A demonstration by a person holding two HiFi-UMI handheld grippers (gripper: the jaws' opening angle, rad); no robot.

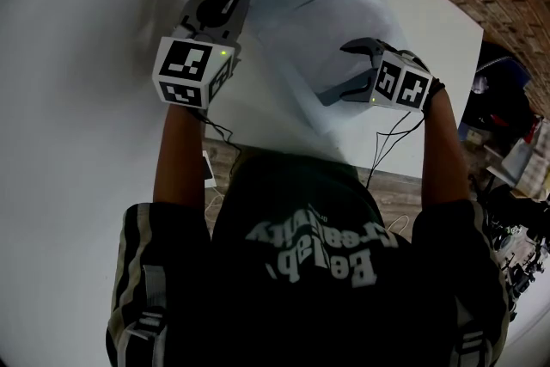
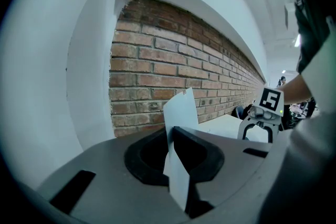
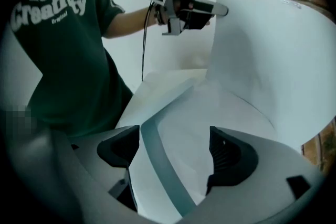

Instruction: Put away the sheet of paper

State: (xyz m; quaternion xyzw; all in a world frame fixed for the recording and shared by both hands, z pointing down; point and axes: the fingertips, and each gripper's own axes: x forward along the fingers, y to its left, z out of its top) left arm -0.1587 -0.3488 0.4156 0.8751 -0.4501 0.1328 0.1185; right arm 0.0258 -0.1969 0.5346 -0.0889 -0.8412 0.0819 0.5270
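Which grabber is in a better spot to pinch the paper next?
The right gripper. Its jaws stand apart with a fold of the sheet of paper showing between them, so closing would probably catch it. The left gripper is already shut on the sheet's edge.

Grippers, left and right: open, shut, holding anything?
Left gripper: closed on the paper.
Right gripper: open; the paper passes between its jaws, not pinched.
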